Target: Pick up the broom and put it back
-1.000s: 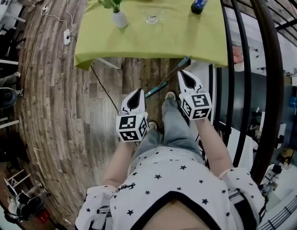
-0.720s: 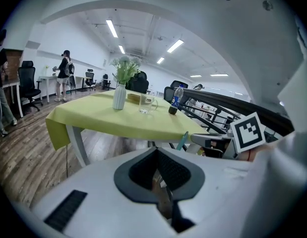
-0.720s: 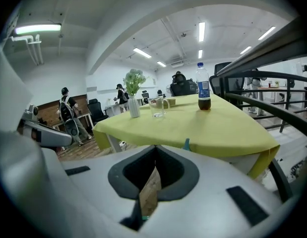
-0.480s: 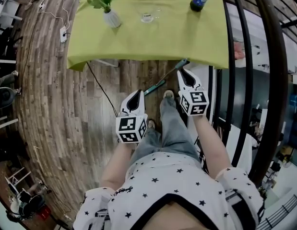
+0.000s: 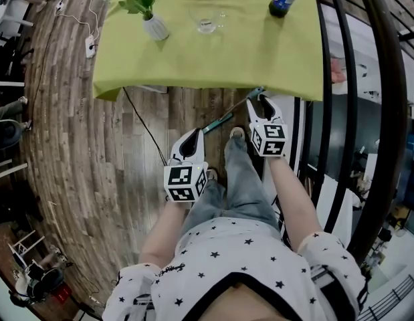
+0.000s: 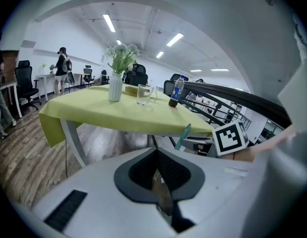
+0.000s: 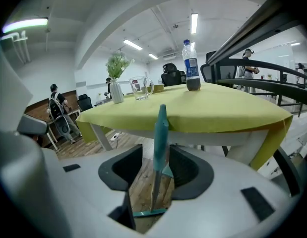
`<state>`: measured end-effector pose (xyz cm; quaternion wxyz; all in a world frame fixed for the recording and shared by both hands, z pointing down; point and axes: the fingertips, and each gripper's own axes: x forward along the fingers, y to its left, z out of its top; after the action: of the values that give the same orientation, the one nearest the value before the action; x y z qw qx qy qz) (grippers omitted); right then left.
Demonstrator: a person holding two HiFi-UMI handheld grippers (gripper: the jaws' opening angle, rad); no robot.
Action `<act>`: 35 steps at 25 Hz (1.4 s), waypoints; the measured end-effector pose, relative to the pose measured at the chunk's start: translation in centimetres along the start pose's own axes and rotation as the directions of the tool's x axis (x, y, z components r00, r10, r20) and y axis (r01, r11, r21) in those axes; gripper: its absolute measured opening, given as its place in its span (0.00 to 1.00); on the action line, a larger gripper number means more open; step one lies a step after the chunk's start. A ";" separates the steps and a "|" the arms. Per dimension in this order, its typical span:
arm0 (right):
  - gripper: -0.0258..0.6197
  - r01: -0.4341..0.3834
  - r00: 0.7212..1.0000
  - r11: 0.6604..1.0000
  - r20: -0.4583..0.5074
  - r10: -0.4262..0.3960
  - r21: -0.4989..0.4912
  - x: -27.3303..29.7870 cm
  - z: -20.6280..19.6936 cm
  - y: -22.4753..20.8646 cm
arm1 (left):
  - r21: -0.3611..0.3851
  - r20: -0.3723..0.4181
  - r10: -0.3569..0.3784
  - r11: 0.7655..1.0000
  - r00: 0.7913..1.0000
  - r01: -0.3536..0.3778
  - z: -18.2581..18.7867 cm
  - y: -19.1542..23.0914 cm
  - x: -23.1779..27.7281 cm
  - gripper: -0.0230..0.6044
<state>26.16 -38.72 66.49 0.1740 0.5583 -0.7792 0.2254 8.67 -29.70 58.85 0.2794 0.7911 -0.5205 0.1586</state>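
The broom (image 5: 223, 118) has a thin metal shaft with teal grip parts. It leans with its top at the edge of the green-clothed table (image 5: 207, 59) and its foot on the wood floor. In the right gripper view its handle (image 7: 160, 133) stands upright between the jaws of my right gripper (image 7: 156, 150). Those jaws are opening and the pads stand clear of the handle. In the head view the right gripper (image 5: 262, 100) sits at the broom's top end. My left gripper (image 5: 192, 135) hangs lower left, shut and empty (image 6: 154, 152), with the broom's tip (image 6: 183, 134) ahead of it.
On the table stand a white vase with flowers (image 5: 155, 24), a glass mug (image 5: 207, 24) and a dark drink bottle (image 5: 282, 0). A black railing (image 5: 327, 112) runs close along the right. A cable (image 5: 143, 122) trails over the floor under the table. My legs are below the grippers.
The right gripper's jaws have spread apart around the broom handle, which stays leaning on the table edge. Both grippers have sunk a little, the right one more.
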 end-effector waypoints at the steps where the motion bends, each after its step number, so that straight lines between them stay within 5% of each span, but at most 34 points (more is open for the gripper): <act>1: 0.29 0.002 1.000 1.000 -0.004 -0.002 -0.004 0.3 -0.2 -0.2 | 0.000 -0.002 -0.001 1.000 1.000 0.001 -0.1 0.0 0.1 0.06; 10: 0.29 0.013 1.000 1.000 -0.017 -0.013 -0.014 2.5 -0.2 -0.8 | -0.008 -0.008 0.013 1.000 1.000 -0.013 -0.3 0.6 0.4 0.06; 20: 0.18 0.018 0.999 1.000 -0.031 -0.018 0.001 2.1 -0.3 -0.4 | -0.010 0.000 0.021 1.000 1.000 -0.021 -0.3 0.5 -0.7 0.06; 35: 0.17 -0.022 0.999 0.999 -0.030 0.021 -0.039 -1.7 -0.6 4.7 | -0.012 0.034 0.008 1.000 0.999 -0.008 0.0 0.5 -4.6 0.06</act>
<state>22.24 -35.74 65.38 0.1940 0.5429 -0.7868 0.2203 6.38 -26.44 56.53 0.2745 0.7900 -0.5291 0.1434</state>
